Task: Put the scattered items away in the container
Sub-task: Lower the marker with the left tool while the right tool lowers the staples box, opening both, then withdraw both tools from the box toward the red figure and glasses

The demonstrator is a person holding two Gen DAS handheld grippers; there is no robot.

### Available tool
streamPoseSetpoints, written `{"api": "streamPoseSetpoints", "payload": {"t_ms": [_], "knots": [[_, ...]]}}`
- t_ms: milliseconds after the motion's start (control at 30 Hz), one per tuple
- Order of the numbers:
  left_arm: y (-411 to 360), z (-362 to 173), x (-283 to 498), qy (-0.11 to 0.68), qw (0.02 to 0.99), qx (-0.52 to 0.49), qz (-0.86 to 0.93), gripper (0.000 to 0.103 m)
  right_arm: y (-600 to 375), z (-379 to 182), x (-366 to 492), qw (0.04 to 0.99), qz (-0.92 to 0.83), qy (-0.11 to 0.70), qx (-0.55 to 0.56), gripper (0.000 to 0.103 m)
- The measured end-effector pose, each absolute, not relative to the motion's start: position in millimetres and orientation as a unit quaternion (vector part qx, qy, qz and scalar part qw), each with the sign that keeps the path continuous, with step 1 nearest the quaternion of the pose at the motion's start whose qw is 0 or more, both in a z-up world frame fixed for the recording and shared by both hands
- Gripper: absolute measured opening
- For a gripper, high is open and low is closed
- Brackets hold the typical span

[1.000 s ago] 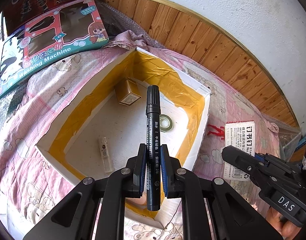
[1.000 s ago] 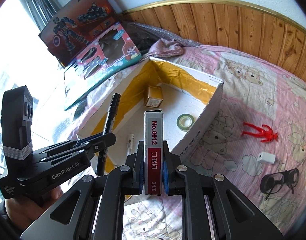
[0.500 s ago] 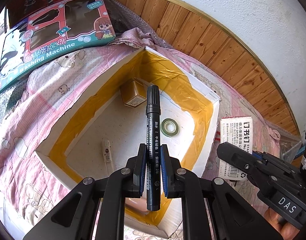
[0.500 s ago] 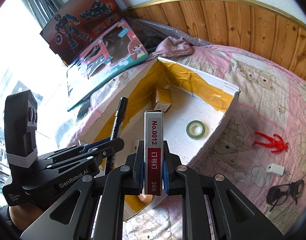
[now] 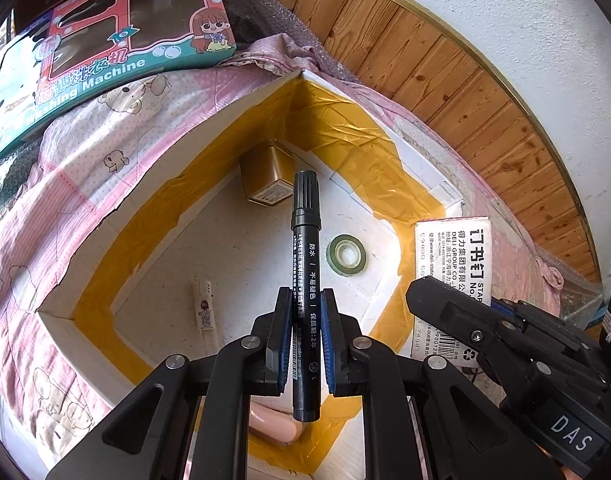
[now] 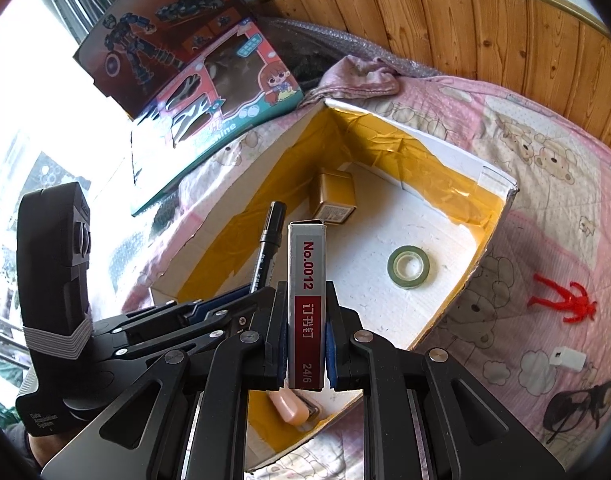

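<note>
Partly hidden behind the staple box, a peach item stays unidentifiable.

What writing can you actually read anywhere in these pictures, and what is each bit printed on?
"No.0012", "24/6": slim red-and-silver staple box in the right claw.
"DELI GROUP CO": staple box's white face.
"DAS": right claw's black body.
"Machine": teal-and-pink toy carton.
Black marker pen in the left claw: white Chinese print, too small.
Gold box label: blurred.

black fingers | blue pads | silver screws | "DAS" marking
</note>
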State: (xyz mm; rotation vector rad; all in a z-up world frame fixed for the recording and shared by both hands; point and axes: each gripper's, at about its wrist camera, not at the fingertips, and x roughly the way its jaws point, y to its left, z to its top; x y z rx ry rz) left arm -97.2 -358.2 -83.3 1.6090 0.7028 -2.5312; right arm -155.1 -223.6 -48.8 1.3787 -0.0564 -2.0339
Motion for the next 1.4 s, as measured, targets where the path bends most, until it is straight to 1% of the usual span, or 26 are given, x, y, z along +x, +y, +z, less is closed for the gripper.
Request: {"api": "streamPoseSetpoints", "payload": {"t_ms": [267,467,700,933,1133,1200,1267,1333,1400], "knots": [[-364,-114,-111,0.256,0.026,0.549,-0.795,0.014,-231,-69,-164,0.335,-0.766,-0.007,0.549,0.015],[-366,-128,-117,0.261,0.032,0.561,-0.785,0.014,-228,-86,-169,0.331,-0.753,0.003,0.568,0.015],[-380,-142,-134,0.290,0.040,0.567,-0.770,0.014,-238,-102,-165,0.349,-0.731,0.035,0.586,0.015],[-389,-147,-147,0.300,0.054,0.576,-0.759,0.014,-249,-102,-159,0.362,-0.730,0.080,0.575,0.015],[-399,-160,-147,0.333,0.071,0.590,-0.732,0.014,-259,-97,-153,0.380,-0.730,0.120,0.555,0.015],[-402,-163,-147,0.336,0.083,0.592,-0.728,0.014,-262,-96,-152,0.387,-0.726,0.121,0.555,0.018],[-407,-165,-146,0.346,0.091,0.595,-0.719,0.022,-260,-97,-154,0.383,-0.727,0.114,0.559,0.018],[-409,-164,-145,0.350,0.090,0.594,-0.719,0.034,-256,-96,-157,0.378,-0.729,0.103,0.561,0.018],[-410,-160,-143,0.345,0.089,0.592,-0.722,0.037,-249,-93,-158,0.373,-0.732,0.090,0.562,0.019]]}}
